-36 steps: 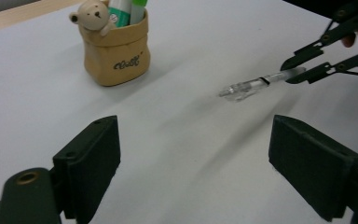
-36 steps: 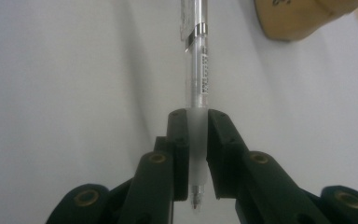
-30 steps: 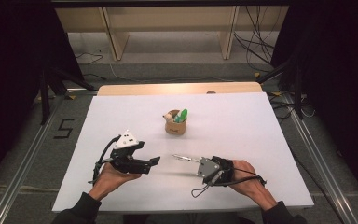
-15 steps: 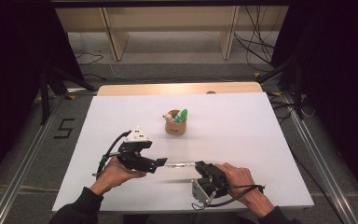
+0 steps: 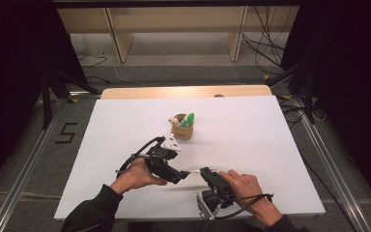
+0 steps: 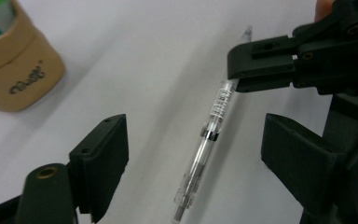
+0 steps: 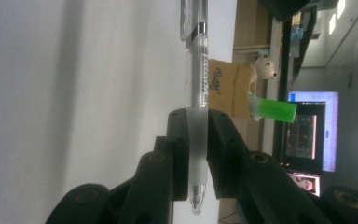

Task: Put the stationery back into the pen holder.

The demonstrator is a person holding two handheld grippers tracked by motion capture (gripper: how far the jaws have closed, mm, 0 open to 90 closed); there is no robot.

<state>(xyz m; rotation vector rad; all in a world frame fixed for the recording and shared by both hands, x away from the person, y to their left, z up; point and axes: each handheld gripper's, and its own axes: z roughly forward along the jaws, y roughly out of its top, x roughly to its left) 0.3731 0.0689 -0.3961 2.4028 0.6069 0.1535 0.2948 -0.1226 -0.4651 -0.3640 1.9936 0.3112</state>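
Where grippers were apart — right gripper (image 7: 196,135) clamping pen (image 6: 208,135), left gripper (image 6: 193,140) newly astride.

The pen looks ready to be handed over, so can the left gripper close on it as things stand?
Probably yes: the left gripper is open with the pen lying between its jaws, and the right gripper clamps only the tip end, leaving the barrel free.

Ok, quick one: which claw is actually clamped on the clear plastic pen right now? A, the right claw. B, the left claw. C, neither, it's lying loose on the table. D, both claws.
A: in the right gripper view the right claw has its jaws closed on the grip end of the clear plastic pen, while in the left gripper view the left claw stands open with the pen between its spread jaws, touching neither.
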